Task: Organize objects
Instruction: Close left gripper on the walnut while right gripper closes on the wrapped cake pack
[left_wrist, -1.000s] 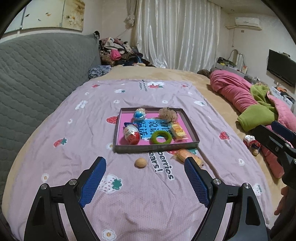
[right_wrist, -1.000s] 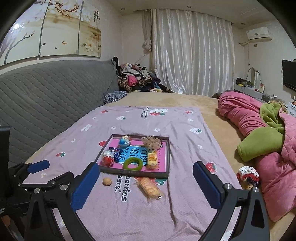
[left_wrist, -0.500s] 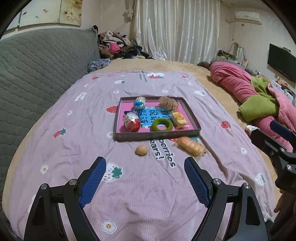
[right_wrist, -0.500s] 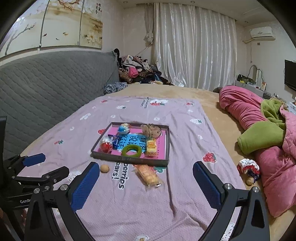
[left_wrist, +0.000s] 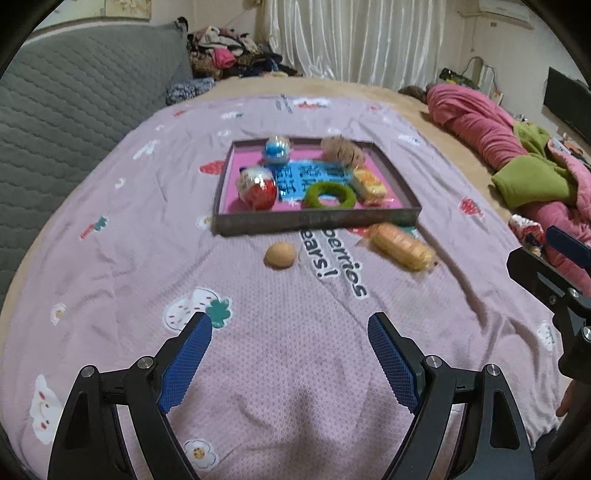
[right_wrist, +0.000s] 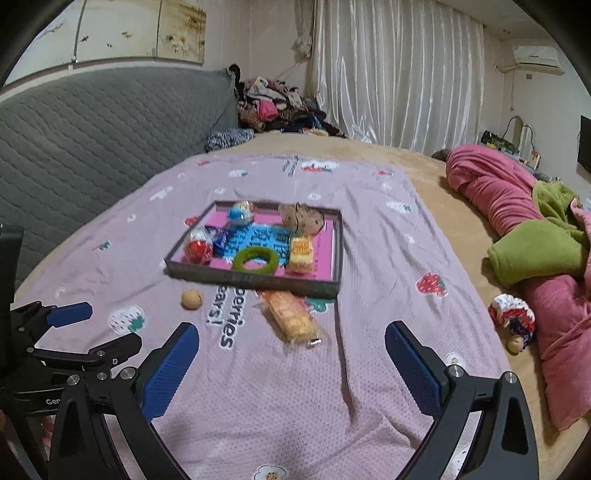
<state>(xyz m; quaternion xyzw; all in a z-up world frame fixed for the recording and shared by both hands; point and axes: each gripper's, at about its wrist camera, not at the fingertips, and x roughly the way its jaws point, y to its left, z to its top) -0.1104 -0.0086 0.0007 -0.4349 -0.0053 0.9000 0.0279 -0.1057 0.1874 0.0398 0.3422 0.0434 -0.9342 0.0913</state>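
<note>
A dark tray (left_wrist: 314, 220) with a pink floor lies on the lilac sheet; it also shows in the right wrist view (right_wrist: 255, 282). In it lie a red-and-white egg (left_wrist: 258, 186), a blue ball (left_wrist: 277, 149), a green ring (left_wrist: 330, 195), a yellow snack pack (left_wrist: 369, 182) and a brown fuzzy thing (left_wrist: 341, 147). In front of the tray lie a tan ball (left_wrist: 280, 254) and a wrapped orange biscuit pack (left_wrist: 402, 246), also seen in the right wrist view (right_wrist: 291, 317). My left gripper (left_wrist: 290, 334) is open and empty, short of the ball. My right gripper (right_wrist: 291, 341) is open and empty, near the biscuit pack.
A grey quilted headboard (right_wrist: 92, 122) runs along the left. A pink and green duvet (right_wrist: 535, 236) is heaped at the right, with a small striped toy (right_wrist: 511, 317) beside it. Clothes (right_wrist: 273, 107) are piled at the far end.
Both grippers have moved forward and lower toward the tray and the loose things; the objects loom larger. Both stay open. Nothing on the bed has moved.
</note>
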